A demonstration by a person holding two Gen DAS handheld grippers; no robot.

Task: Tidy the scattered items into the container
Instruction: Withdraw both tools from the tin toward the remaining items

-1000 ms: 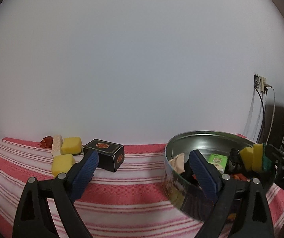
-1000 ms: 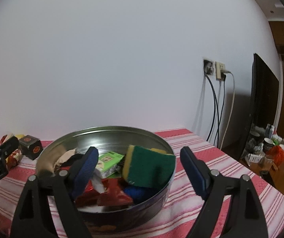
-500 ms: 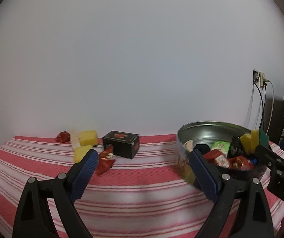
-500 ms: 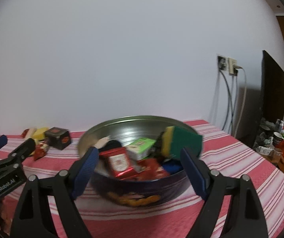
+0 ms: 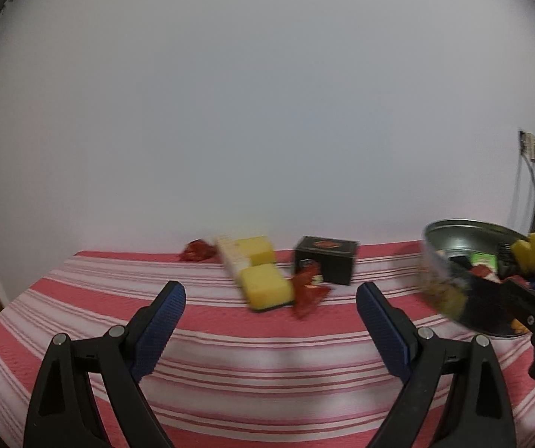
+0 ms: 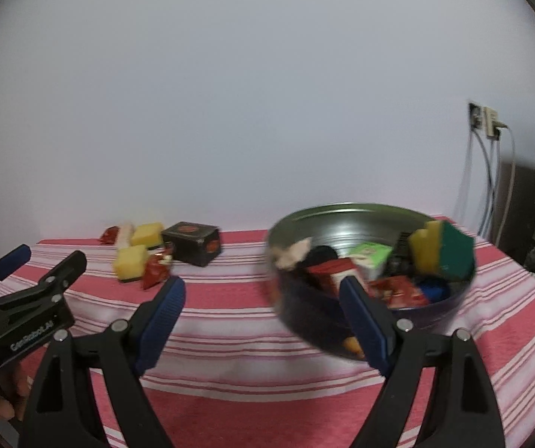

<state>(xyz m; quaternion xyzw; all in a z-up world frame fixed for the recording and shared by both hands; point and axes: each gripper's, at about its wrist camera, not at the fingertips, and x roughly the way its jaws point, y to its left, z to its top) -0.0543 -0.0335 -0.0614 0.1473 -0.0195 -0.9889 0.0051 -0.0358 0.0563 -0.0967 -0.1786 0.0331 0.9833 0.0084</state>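
The tin [image 6: 372,224] on the striped worktop [image 6: 230,298] already holds a sponge [image 6: 443,250], cartons and wrappers. Left out, well apart from it: two yellow sponges [image 5: 265,286], a black box [image 5: 325,259] and red wrappers [image 5: 306,293]. Left claw [image 5: 269,326] and right claw [image 6: 262,317] both gape wide, empty.

A table under a red-and-white striped cloth [image 5: 230,339] carries a round metal tin [image 6: 346,220] at three o'clock. Toward eleven o'clock lie two yellow sponges [image 5: 265,286], a black box [image 5: 325,259], a pale bar [image 5: 230,257] and red wrappers [image 5: 306,293].
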